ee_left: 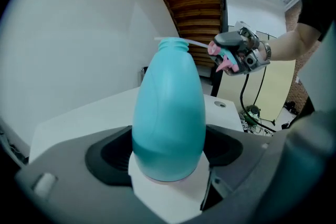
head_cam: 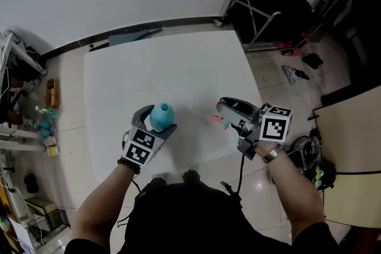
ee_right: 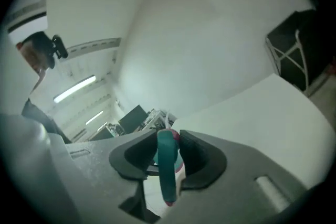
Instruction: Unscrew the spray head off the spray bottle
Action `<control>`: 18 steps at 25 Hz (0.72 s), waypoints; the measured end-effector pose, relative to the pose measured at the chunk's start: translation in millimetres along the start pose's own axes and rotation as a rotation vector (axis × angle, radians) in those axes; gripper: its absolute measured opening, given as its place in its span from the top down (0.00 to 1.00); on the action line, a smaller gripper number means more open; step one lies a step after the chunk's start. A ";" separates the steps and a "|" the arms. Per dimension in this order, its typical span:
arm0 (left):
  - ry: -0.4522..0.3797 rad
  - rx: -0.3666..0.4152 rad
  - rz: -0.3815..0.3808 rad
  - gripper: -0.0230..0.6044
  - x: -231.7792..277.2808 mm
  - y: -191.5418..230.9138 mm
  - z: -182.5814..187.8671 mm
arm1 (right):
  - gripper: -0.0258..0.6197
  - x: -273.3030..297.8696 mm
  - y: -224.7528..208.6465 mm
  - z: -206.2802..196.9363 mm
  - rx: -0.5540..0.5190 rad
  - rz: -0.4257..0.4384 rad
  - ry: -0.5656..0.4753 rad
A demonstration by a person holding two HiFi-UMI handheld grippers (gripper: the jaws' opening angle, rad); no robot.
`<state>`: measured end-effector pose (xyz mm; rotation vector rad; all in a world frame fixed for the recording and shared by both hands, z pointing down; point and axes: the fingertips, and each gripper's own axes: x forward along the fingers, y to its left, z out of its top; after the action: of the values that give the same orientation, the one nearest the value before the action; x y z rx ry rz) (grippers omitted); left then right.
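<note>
Jaws of the left gripper (head_cam: pixel 156 123) stand wide, clamped round the teal spray bottle (ee_left: pixel 168 113), whose neck is bare. The right gripper (ee_right: pixel 168 152) pinches the teal-and-pink spray head (ee_right: pixel 167 165), held apart from the bottle over the white table (head_cam: pixel 178 62). A thin white tube (ee_left: pixel 194 43) reaches from the head toward the neck. A black folding frame (head_cam: pixel 268 6) stands beyond the table's far right corner.

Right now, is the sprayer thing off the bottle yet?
Yes. Done: the spray head is off, and the bottle has a bare neck. In hand: the left gripper holds the bottle, and the right gripper holds the spray head apart from it. Left: probably just setting both down.
</note>
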<state>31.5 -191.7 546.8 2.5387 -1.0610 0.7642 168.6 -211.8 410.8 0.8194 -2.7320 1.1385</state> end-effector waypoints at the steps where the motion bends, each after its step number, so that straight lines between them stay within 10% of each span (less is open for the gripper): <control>1: -0.002 -0.003 0.007 0.28 1.7 1.1 -2.0 | 0.77 4.6 -10.7 -5.1 0.047 -0.013 -0.015; 9: 0.005 0.007 0.050 0.28 18.6 4.8 -12.5 | 0.77 54.3 -60.0 -57.6 0.100 -0.118 0.042; 18: 0.017 -0.010 0.050 0.28 31.4 9.5 -26.0 | 0.77 80.0 -89.9 -108.5 -0.341 -0.361 0.291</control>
<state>33.8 -204.6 586.6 2.5010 -1.1242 0.7904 130.5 -226.5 567.6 0.9558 -2.3209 0.6398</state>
